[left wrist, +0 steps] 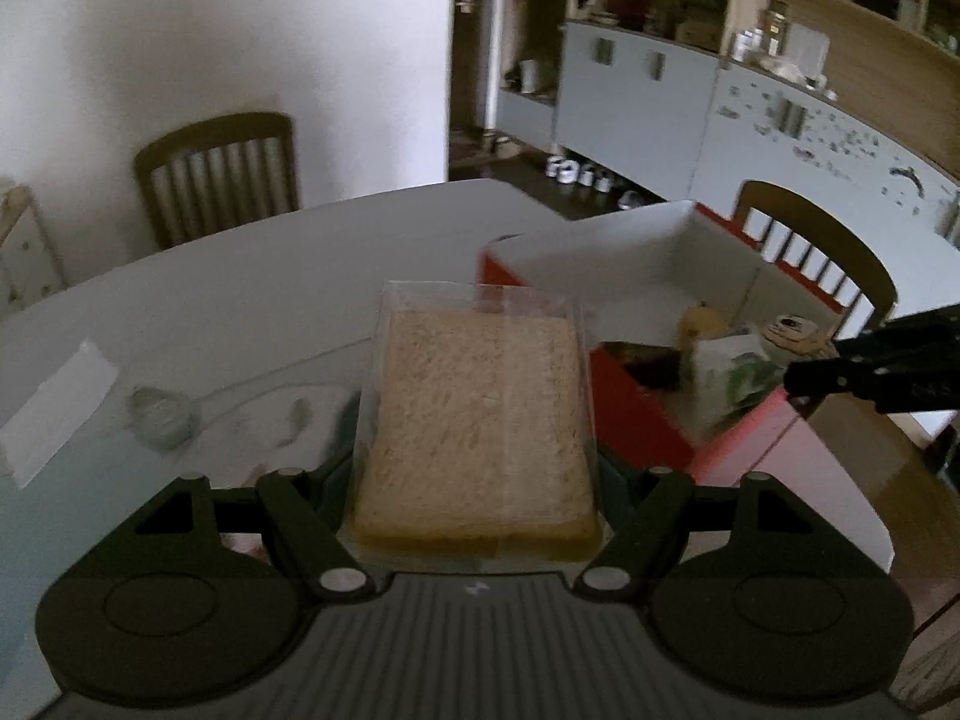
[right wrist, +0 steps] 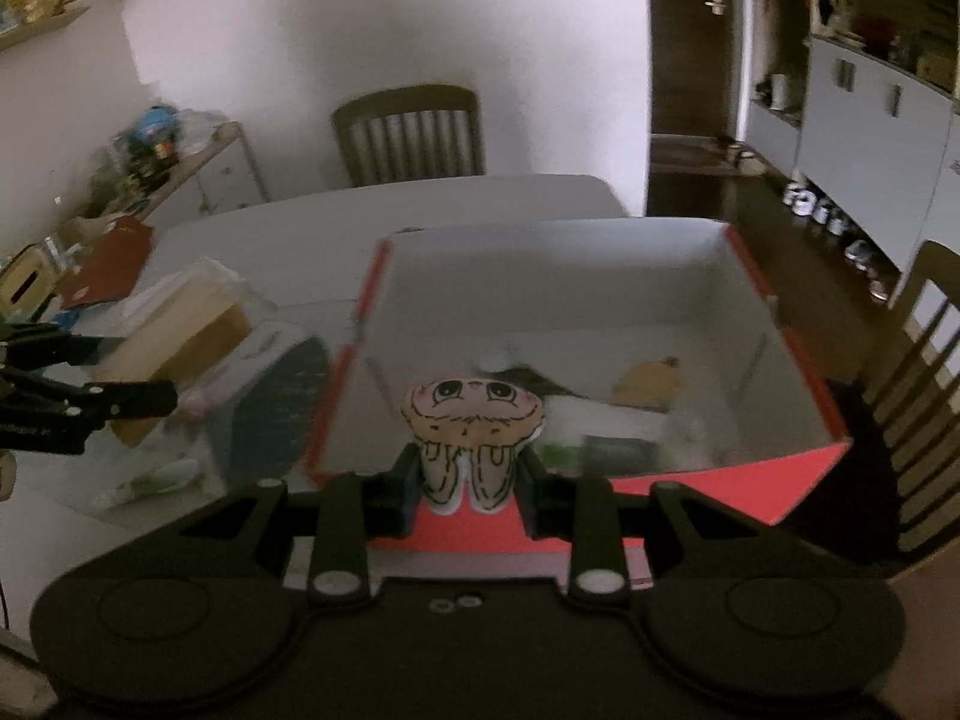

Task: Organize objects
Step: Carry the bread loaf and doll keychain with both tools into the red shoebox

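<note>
Left gripper: I pinch a clear-wrapped pack of sliced bread between my two fingers, held flat and lifted off the table, just beside the box's near wall.
Right gripper: I clamp a small cartoon-face figure by its lower part, so the face stands clear above the fingers; it hangs over the near rim of the red box.
Reason for the poses: both items appear to be carried toward the box, where sorted things are collected; I judge neither is released yet.
Box contents: a yellowish item and green-and-white packaging lie on the floor of the box, toward its near right part.
Table leftovers: a white paper slip and a crumpled clear wrapper lie to my left.
Hidden: my left fingers are largely covered by the bread pack.
Hard to read: motion blur smears the box contents; labels cannot be told.
Cut off: only the tip of each opposite gripper shows at the frame edge.
</note>
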Demonstrator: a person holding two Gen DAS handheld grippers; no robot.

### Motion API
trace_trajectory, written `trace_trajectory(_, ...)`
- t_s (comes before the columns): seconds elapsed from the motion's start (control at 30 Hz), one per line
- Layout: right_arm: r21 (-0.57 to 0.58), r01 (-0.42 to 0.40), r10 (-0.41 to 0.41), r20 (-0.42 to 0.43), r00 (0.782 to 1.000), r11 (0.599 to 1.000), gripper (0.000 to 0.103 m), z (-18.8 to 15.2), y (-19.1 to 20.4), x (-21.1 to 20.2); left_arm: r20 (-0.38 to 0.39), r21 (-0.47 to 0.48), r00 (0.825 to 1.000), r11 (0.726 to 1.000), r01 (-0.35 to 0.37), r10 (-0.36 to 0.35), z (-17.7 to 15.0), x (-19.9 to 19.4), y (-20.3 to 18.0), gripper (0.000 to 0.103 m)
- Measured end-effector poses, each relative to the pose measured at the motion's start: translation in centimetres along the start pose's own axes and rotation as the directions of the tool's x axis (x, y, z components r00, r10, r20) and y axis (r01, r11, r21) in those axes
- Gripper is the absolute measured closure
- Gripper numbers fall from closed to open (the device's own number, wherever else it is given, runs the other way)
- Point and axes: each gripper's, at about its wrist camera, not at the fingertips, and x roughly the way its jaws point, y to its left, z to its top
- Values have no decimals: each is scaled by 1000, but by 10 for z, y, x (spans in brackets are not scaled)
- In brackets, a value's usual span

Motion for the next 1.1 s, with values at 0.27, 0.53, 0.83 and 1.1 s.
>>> trace_trajectory(0.27, 29, 37, -37, 7, 999, 999, 73, 0, -36, 0, -2, 83, 998, 995, 56, -56, 25, 27, -51, 26)
trace_trajectory(0.53, 43, 64, -64, 4, 998, 997, 73, 4, -61, 8, -42, 141, 995, 986, 92, -87, 55, 62, -84, 26)
trace_trajectory(0.83, 50, 107, -105, -39, 994, 993, 72, 15, -81, 32, -129, 192, 989, 976, 101, -77, 83, 119, -110, 26)
trace_trajectory(1.1, 63, 156, -149, -108, 983, 986, 72, 21, -94, 59, -179, 276, 984, 959, 63, -13, 98, 162, -127, 26)
